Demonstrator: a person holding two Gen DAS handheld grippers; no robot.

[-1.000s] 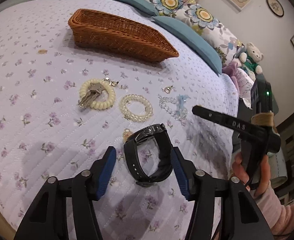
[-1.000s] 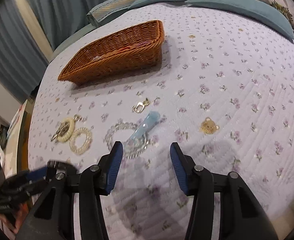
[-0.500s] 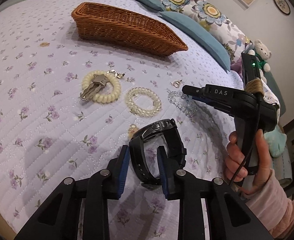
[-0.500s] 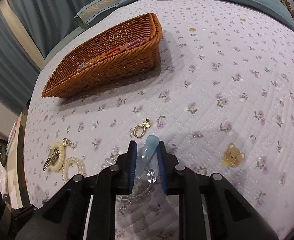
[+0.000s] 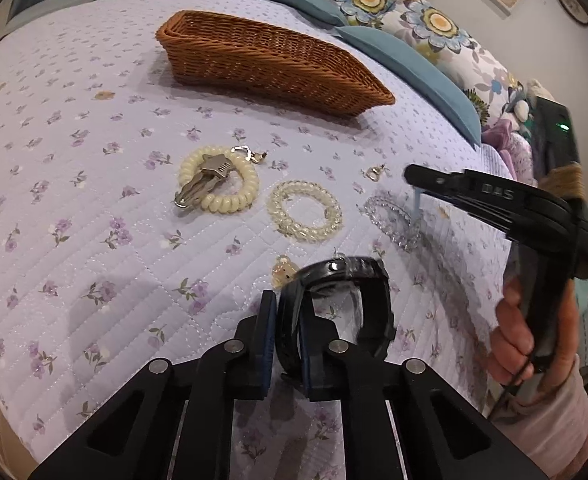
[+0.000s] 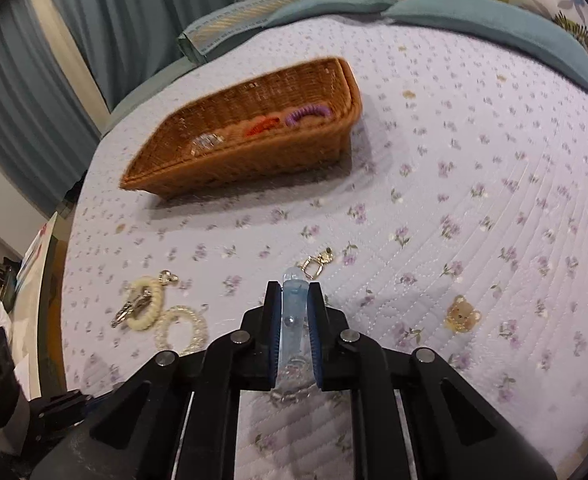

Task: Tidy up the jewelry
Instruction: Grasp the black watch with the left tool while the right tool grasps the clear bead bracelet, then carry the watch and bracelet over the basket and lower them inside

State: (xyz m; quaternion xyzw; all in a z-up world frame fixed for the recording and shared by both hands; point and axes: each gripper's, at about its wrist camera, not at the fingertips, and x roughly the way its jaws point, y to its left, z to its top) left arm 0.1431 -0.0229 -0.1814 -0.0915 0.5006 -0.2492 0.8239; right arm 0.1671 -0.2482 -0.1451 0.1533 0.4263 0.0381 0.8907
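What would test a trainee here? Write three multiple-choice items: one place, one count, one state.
1. The purple tie and orange tie lie: A on the floor; B on a pillow; C in the basket.
2. Spiral ties on the quilt: A one; B two; C four.
3. The left gripper is: A shut on the watch strap; B open; C shut on a key.
Key: C, both show inside the wicker wall; B, a cream tie and a clear tie; A, its pads pinch the black strap.
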